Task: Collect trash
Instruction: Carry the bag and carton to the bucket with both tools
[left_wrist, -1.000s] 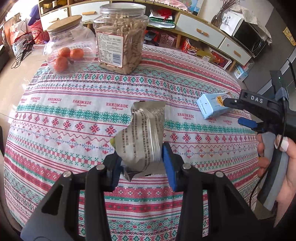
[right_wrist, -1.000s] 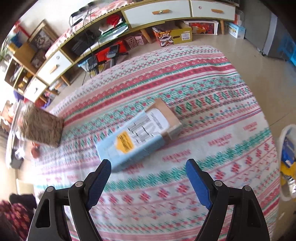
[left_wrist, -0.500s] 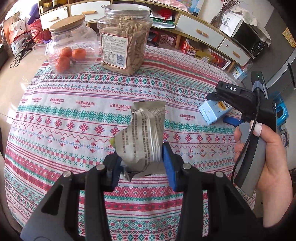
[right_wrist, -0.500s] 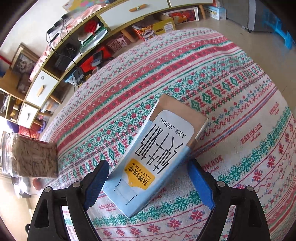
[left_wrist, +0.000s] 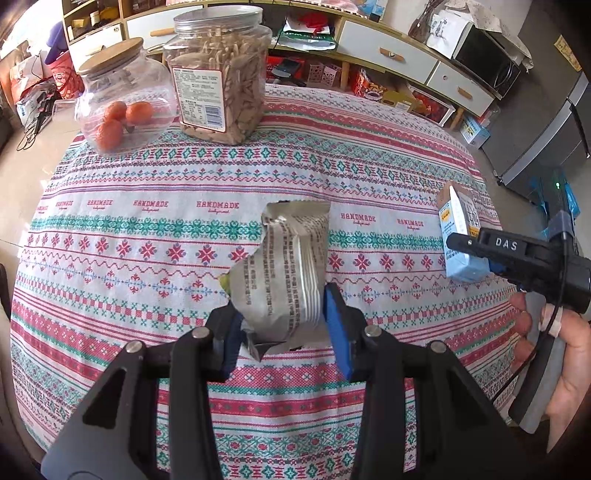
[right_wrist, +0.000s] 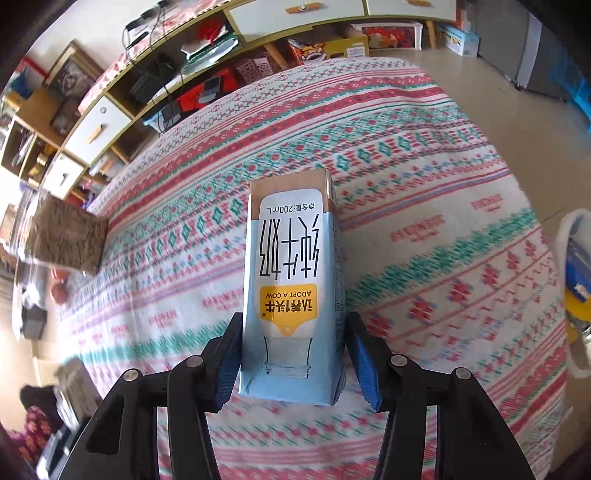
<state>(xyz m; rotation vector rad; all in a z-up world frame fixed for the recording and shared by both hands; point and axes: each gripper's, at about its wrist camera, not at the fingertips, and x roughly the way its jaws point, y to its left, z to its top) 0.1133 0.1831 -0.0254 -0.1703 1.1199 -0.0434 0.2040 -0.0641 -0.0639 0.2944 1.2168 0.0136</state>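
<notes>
My left gripper (left_wrist: 284, 325) is shut on a torn silver snack wrapper (left_wrist: 288, 266) and holds it upright above the patterned tablecloth (left_wrist: 147, 236). My right gripper (right_wrist: 293, 354) is shut on a light blue 200 mL milk carton (right_wrist: 291, 280), its blue pads against both sides, the carton lifted off the cloth. In the left wrist view the carton (left_wrist: 458, 236) shows at the right edge, held by the right gripper (left_wrist: 476, 247) in a hand.
A glass jar of oranges (left_wrist: 122, 107) and a plastic jar of snacks (left_wrist: 218, 74) stand at the table's far side. A white bin with trash (right_wrist: 576, 291) stands on the floor past the table's right edge. Shelves and drawers line the wall behind.
My right gripper moved in around the milk carton, shut on it and lifted it off the cloth. My left gripper kept hold of the wrapper, nearly still.
</notes>
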